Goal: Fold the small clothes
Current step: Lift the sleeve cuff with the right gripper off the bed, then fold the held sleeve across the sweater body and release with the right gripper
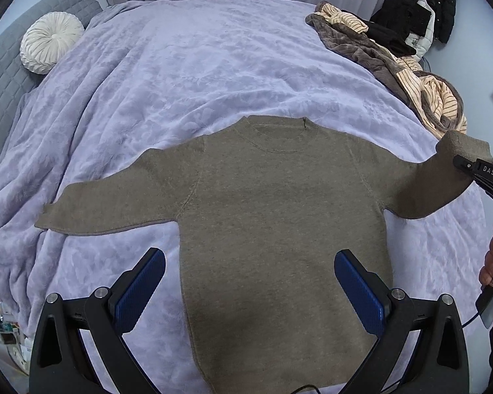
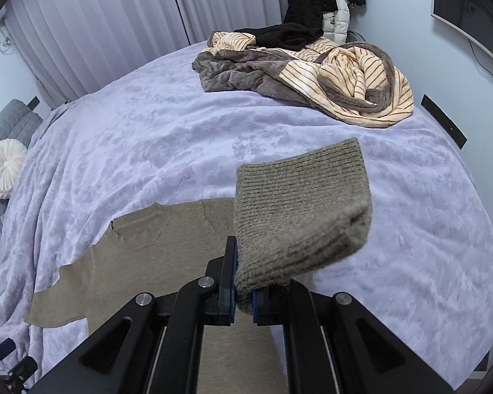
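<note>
The brown sweater point(image 1: 279, 216) lies flat and face up on the purple bed point(image 1: 180, 75), with its neck at 12 o'clock and both arms spread out, so it is ready to fold. The right claw point(image 2: 243, 295) is pinching the cuff point(image 2: 299, 210) of the sleeve at 3 o'clock and holds it up off the bed, likely so it can go over the middle. The left claw point(image 1: 249, 292) is spread wide with nothing in it, hanging over the sweater's bottom part at 6 o'clock, maybe to help next.
</note>
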`<state>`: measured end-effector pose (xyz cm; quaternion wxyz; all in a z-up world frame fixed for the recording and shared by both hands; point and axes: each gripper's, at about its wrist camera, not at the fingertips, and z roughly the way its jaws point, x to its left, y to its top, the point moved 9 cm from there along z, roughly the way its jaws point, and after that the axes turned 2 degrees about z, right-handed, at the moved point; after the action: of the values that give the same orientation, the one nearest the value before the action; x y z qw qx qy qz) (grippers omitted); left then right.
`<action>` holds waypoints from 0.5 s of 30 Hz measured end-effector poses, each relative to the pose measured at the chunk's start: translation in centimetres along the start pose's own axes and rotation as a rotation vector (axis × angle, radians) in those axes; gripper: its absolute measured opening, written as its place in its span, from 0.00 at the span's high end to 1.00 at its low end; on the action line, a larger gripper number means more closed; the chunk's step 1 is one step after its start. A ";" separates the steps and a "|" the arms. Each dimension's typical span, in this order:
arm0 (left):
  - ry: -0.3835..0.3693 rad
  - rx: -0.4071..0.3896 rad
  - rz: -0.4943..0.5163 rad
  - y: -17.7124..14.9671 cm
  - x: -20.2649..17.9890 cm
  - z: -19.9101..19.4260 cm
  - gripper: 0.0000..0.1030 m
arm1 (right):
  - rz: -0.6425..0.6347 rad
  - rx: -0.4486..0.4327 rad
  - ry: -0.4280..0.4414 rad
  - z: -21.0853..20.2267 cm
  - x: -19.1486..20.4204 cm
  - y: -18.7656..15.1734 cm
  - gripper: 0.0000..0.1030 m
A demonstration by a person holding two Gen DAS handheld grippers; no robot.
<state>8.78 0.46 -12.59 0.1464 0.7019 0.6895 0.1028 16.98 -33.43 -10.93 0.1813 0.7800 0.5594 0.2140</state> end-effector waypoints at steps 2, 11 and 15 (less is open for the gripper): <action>-0.002 0.014 0.003 -0.4 0.9 0.4 0.00 | -0.003 0.000 -0.006 -0.1 1.3 -0.3 0.93; -0.030 0.054 0.002 -1.5 4.5 1.6 0.00 | -0.026 0.012 -0.015 0.2 6.9 -1.8 0.93; -0.039 0.069 -0.007 -1.6 5.8 2.1 0.00 | -0.053 0.028 -0.009 0.8 9.7 -2.8 0.93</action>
<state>8.13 6.12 -15.44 0.1359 0.7061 0.6920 0.0645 17.94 -23.39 -11.80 0.1787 0.7683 0.5819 0.1979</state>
